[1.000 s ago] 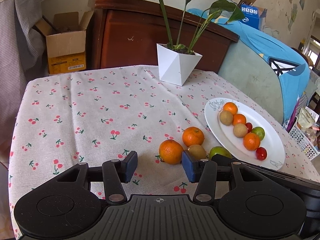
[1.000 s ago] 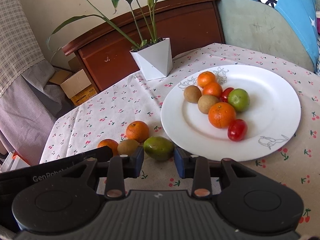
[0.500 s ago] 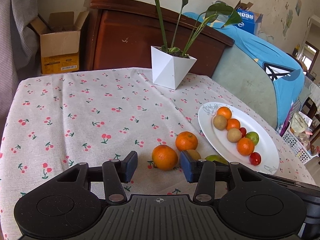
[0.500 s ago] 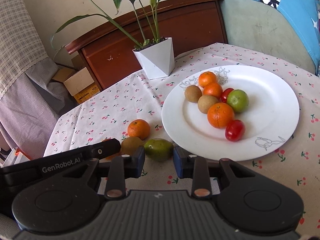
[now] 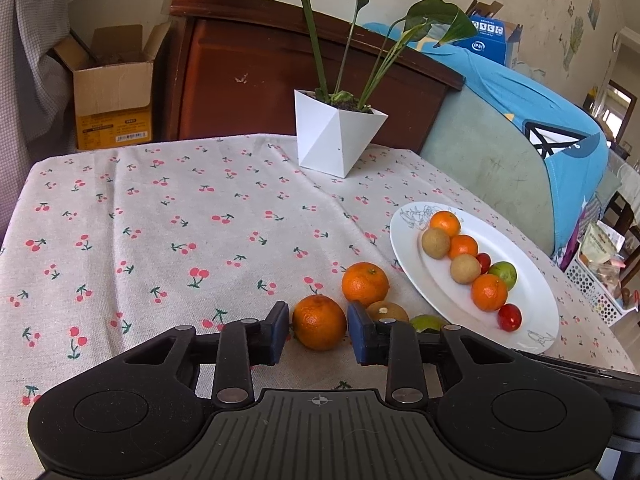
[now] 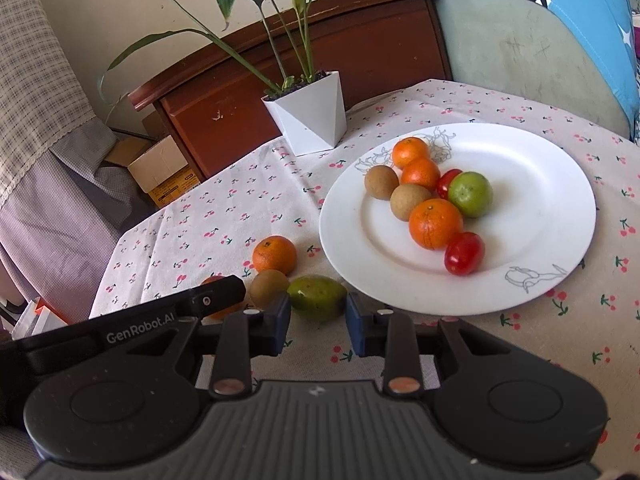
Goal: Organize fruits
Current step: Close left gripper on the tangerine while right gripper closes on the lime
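Compared with the earlier frame, the left gripper point(image 5: 318, 332) is seen closed in on the near orange point(image 5: 319, 322), its jaws pinching the fruit. The right gripper point(image 6: 318, 322) is seen with jaws closed against the green fruit point(image 6: 317, 297), just beside the plate's near edge. On the white plate point(image 6: 540, 184) are held three oranges, two brown fruits, two red tomatoes and one green fruit. A second orange point(image 6: 274, 254) and a kiwi point(image 6: 269, 288) lie on the tablecloth point(image 5: 160, 220).

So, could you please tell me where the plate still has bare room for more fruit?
The white plate is bare across its right half, beside the green fruit, and along its near-left rim. The fruit crowds a diagonal row through the middle.
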A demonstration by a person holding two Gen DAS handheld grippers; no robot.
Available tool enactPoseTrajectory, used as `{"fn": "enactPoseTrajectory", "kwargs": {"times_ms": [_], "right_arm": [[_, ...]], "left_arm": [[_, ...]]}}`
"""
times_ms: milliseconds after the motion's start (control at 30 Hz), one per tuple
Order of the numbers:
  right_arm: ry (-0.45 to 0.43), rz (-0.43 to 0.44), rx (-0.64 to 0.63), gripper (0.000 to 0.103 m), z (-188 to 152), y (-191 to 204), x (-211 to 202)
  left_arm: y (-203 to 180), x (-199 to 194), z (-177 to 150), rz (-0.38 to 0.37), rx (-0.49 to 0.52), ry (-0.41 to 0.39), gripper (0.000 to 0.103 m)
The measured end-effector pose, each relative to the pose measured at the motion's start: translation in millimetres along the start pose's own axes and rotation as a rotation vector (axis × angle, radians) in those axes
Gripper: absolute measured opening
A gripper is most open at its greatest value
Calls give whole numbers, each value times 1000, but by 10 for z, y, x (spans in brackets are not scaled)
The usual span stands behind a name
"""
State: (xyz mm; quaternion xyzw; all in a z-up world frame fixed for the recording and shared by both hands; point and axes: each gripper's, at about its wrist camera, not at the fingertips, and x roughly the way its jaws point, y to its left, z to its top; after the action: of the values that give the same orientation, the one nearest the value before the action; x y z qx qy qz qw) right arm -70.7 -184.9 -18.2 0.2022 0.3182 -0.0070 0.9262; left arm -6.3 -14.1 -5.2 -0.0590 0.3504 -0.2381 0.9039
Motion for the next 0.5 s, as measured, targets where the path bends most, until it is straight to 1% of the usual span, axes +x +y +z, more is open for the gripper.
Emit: {"fn": "enactPoseTrajectory", "kwargs": {"times_ms": [67,133,200,267,300,433,500], "right_arm": [[0,-1,-7,30,-4,5,-5],[0,0,-12,30,-6,14,-8],[-1,9,-11,28,0,19,-25],[-6,18,-17,24,10,34,-46],[-9,22,-24,20,16,46,-59],[0,34,-49,20,9,76,-65],[9,25,-42,23,-17,58,-53]], "left_arm": [[-20,-9,-6,9,10,-4,27],[-47,-19,-6,32,24,-10,26],[-42,-36,1,37,21,-13,26],[-42,-64,12,45,17,-18,26],[-46,-78,18,49,18,-21,26],[-69,-123,32,47,12,-28,26],[-90,-128,22,53,19,-25,26]]}}
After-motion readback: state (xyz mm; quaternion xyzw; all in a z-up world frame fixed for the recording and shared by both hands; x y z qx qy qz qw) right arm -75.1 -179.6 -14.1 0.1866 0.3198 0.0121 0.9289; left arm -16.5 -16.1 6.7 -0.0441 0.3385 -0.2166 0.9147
